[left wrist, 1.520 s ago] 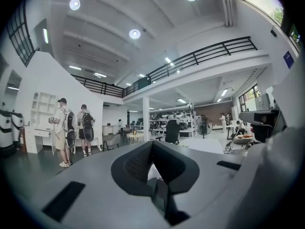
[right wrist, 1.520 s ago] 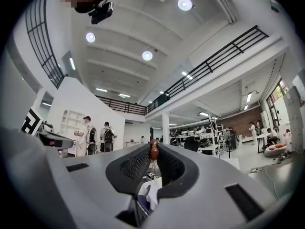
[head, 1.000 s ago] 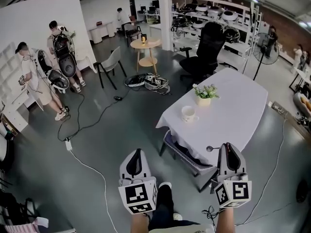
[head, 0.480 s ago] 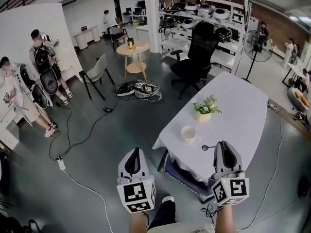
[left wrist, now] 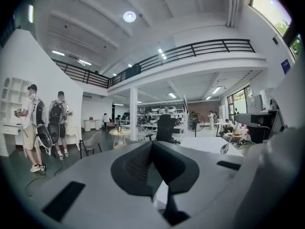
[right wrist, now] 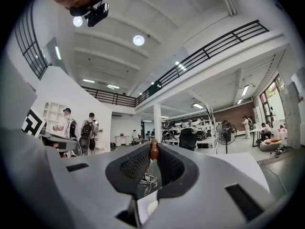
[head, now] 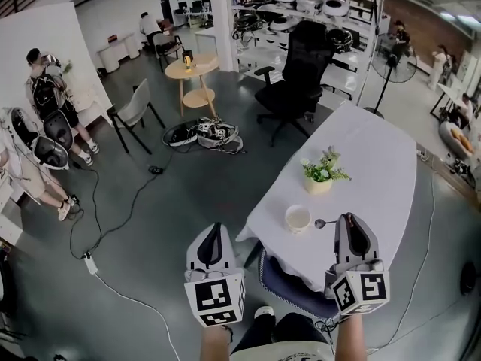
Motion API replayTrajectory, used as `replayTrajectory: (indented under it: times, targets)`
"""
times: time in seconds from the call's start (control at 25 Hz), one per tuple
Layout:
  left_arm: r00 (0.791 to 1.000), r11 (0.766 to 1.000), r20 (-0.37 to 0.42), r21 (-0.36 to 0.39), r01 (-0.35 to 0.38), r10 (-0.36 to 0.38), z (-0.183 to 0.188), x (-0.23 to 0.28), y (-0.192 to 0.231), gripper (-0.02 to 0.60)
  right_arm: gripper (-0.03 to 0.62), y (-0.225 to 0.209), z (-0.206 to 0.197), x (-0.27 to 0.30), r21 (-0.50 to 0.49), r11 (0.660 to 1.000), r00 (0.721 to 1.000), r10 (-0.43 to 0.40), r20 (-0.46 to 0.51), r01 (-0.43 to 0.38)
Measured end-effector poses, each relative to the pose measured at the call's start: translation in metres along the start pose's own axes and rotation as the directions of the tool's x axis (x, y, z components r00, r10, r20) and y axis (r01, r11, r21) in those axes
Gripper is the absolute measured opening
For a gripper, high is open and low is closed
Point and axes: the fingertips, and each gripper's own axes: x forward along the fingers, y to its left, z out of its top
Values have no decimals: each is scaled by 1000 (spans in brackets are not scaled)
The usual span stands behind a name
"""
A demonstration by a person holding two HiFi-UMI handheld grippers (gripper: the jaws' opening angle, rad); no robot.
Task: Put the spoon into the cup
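A white cup [head: 298, 218] stands near the front edge of the white table [head: 376, 156]. My right gripper [head: 350, 219] is shut on the spoon [head: 325, 222], whose bowl sticks out to the left, just right of the cup. In the right gripper view the spoon's brown handle end [right wrist: 154, 150] shows pinched between the pads of the right gripper [right wrist: 154, 152]. My left gripper [head: 213, 230] hangs over the floor left of the table, shut and empty. The left gripper view shows the left gripper [left wrist: 152, 146] with its jaws together, and the spoon's bowl [left wrist: 223, 150] off to the right.
A small potted plant [head: 323, 175] stands behind the cup. A black office chair [head: 297, 74] is at the table's far end, and a dark seat [head: 293, 288] sits under its near edge. Cables [head: 113, 224] trail over the floor. People stand at the left wall [head: 45, 89].
The table, the cup and the plant have come closer as both grippers travelled forward. The spoon's bowl is now just beside the cup. The right grip has stayed the same.
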Motion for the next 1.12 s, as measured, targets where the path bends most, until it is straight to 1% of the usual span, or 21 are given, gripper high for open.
replayTrajectory:
  times: [0.32, 0.44, 0.64, 0.92, 1.12]
  targets:
    - [998, 1000, -49, -15, 24, -25, -30, 71, 2, 14, 55, -15, -43, 64, 7, 1000, 998, 9, -56, -9]
    - [997, 1000, -70, -17, 18, -19, -42, 96, -1, 14, 56, -24, -61, 86, 12, 1000, 996, 26, -82, -25]
    - [993, 1000, -114, -26, 6, -9, -61, 133, -7, 14, 55, -43, -89, 124, 49, 998, 990, 49, -130, -43]
    - [981, 999, -193, -49, -7, -2, -112, 183, -17, 14, 55, -65, -149, 172, 79, 995, 974, 77, -211, -61]
    - [969, 999, -246, -47, -15, 3, -146, 216, -27, 14, 55, -79, -193, 202, 107, 991, 960, 106, -260, -81]
